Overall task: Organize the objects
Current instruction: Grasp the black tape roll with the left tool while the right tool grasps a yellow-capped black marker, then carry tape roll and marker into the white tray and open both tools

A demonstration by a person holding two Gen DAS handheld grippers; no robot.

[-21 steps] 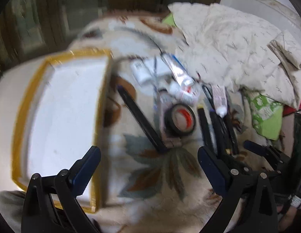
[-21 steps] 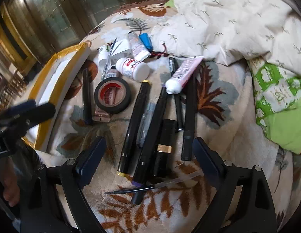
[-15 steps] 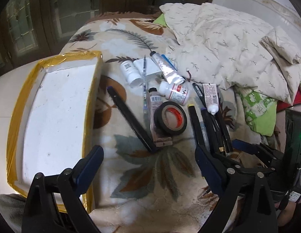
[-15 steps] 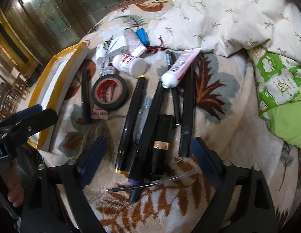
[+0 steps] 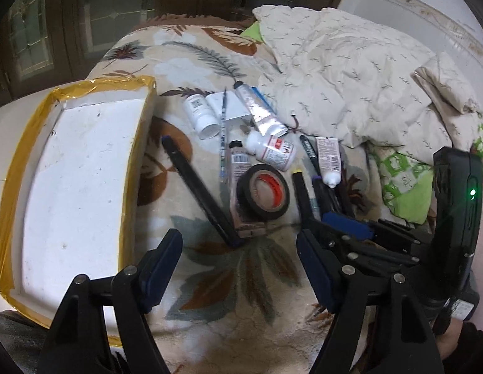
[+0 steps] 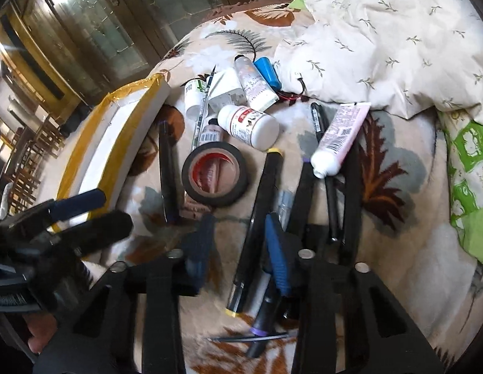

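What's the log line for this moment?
left gripper: open, empty | right gripper: open, astride marker, not clamped | marker: lying on blanket

L gripper angled steeply down, jaws wide apart, nothing between. R gripper also pitched down, jaws have just been closing, about half narrowed around a marker.
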